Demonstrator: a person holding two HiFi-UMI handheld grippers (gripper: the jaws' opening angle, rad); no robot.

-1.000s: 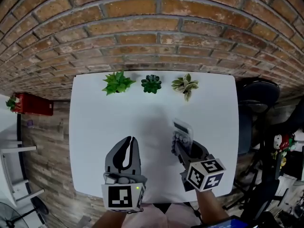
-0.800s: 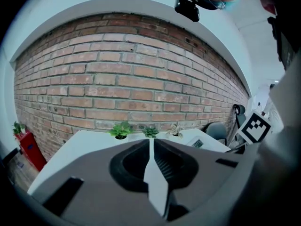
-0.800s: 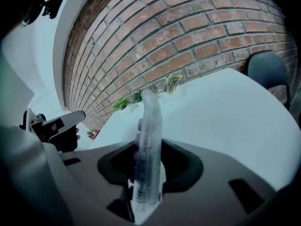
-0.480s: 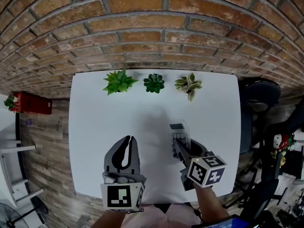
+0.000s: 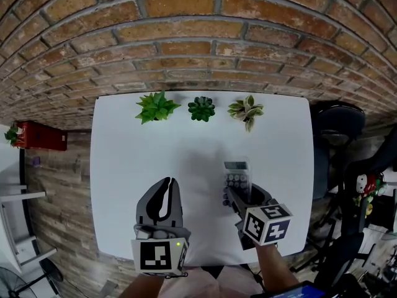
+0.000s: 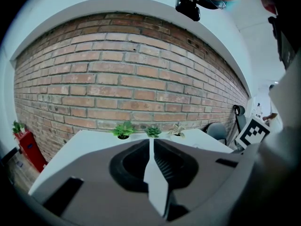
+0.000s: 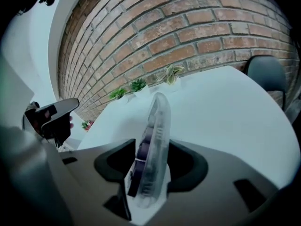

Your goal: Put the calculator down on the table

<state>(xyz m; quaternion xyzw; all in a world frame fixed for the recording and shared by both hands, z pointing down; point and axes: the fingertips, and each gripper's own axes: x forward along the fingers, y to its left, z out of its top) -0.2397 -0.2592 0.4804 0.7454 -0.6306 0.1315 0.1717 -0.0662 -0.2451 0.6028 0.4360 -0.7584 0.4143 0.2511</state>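
White table below me, brick wall behind it. My right gripper is opening its jaws right now, and the calculator sits between them, near end in the jaws, display end pointing at the wall. From the head view its keys show from above, right of the table's centre; I can't tell whether it touches the top. Along the right gripper view there's a gap on its key side. My left gripper is just to the left, jaws pressed together, nothing in them. Three small plants line the far edge.
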